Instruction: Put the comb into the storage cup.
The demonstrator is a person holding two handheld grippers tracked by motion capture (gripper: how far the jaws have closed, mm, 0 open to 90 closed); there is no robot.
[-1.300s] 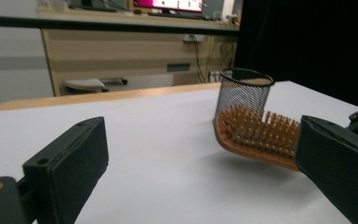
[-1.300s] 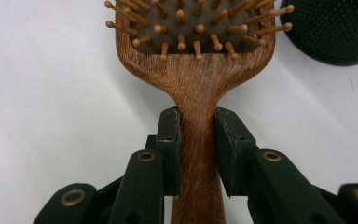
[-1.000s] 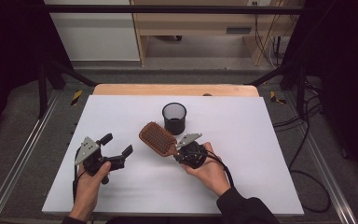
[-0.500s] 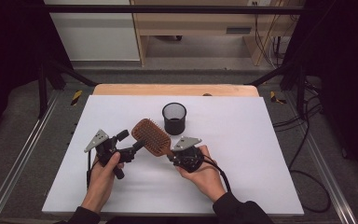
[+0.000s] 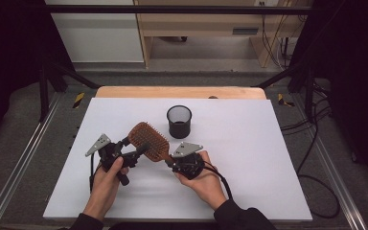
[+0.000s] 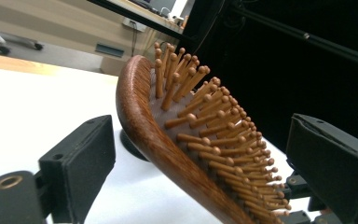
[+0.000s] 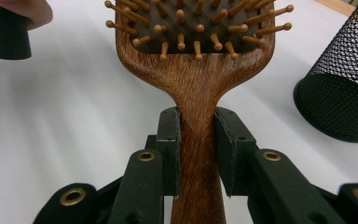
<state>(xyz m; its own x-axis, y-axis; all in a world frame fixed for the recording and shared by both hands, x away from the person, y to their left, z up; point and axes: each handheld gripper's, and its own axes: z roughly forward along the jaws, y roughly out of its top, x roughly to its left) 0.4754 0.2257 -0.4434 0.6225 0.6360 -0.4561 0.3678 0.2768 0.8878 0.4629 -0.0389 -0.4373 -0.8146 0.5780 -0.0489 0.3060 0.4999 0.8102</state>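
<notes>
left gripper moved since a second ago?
Yes. In the high view the left gripper has shifted right, toward the mesh cup, and now straddles the head of the hairbrush; its jaws have just been closing, not yet gripping.

Brown wooden hairbrush (image 5: 148, 141), bristles up

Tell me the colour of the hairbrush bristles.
Light orange-brown bristles, clearest in the left gripper view.

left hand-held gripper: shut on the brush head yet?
Open. Left hand-held gripper straddles the hairbrush head, pads clear of it, though the jaws have just been closing.
</notes>
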